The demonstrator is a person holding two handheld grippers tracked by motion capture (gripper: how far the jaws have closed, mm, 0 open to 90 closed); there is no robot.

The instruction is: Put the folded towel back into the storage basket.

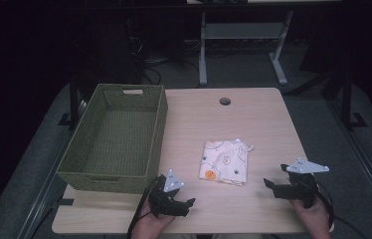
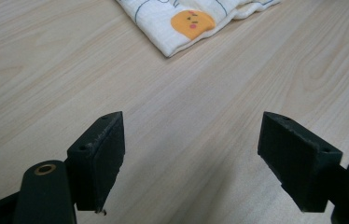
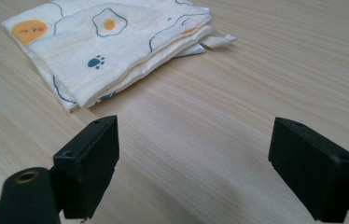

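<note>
Folded cloth [image 1: 225, 162], soft cream weave printed with fried eggs, paw prints and an orange face, lies mid-table [image 1: 253, 114] between both grippers. Left gripper [image 1: 190, 202] and right gripper [image 1: 268, 183] gape empty. Woven green basket [image 1: 77, 149], seemingly wicker, at left.

Light wood-grain table [image 1: 263, 119] w/ round cable hole [image 1: 225, 101] near far edge carries a green woven basket [image 1: 116, 139] on its left side & a folded printed cloth [image 1: 225, 162] lying flat approx center-right, well apart from the basket.
</note>
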